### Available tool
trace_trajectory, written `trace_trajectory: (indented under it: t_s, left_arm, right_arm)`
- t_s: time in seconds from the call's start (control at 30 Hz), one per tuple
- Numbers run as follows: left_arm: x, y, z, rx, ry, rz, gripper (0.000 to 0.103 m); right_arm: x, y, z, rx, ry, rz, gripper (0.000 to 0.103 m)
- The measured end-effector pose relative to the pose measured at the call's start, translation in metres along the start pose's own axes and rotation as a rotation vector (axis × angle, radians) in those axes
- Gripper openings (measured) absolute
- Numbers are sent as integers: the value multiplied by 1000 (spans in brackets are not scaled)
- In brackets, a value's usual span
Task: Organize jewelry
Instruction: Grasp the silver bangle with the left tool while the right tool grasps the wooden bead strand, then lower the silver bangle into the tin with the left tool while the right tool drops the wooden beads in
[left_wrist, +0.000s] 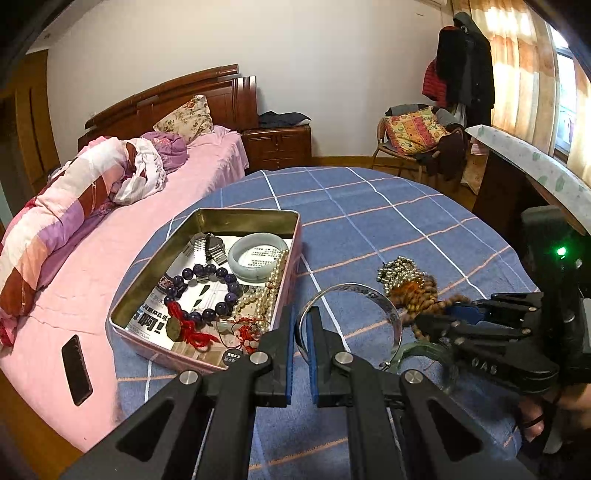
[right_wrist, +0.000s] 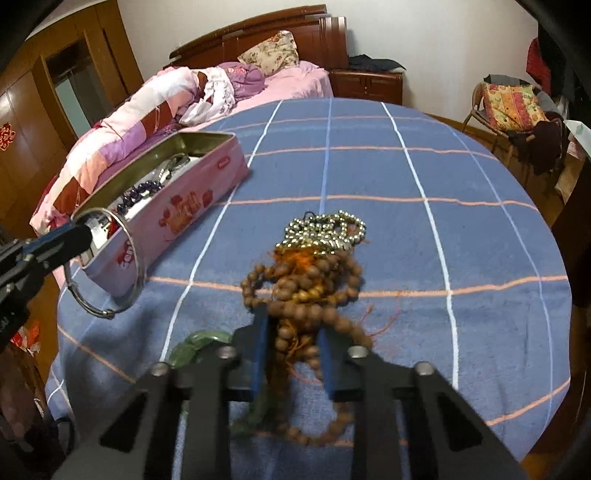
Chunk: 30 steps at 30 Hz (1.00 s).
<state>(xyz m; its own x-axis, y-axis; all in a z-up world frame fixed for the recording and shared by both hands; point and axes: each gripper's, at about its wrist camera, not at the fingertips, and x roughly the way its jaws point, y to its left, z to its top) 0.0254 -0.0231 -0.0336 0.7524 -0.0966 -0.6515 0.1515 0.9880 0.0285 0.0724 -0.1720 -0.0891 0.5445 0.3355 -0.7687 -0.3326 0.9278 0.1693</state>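
Observation:
My left gripper is shut on a thin silver bangle, which hangs just right of the pink tin. The right wrist view shows the same bangle beside the tin's near corner. The tin holds a purple bead bracelet, a pale jade bangle, a pearl string and a watch. My right gripper is shut on a tangled string of brown wooden beads on the cloth. A pile of metallic beads touches the brown beads on their far side.
A green jade piece lies on the blue checked tablecloth left of my right gripper. The round table ends close behind the tin, by a pink bed with a dark phone. A chair with a cushion stands at the far right.

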Motion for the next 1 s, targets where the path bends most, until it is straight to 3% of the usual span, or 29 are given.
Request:
trace_trajectory:
  t_s: [0.53, 1.0]
  left_arm:
    - [-9, 6, 2, -28, -21, -6, 5]
    - [-12, 10, 6, -41, -33, -3, 5]
  right_arm:
    - [-62, -6, 13, 17, -163, -5, 17]
    - [-73, 0, 19, 23, -229, 6, 17]
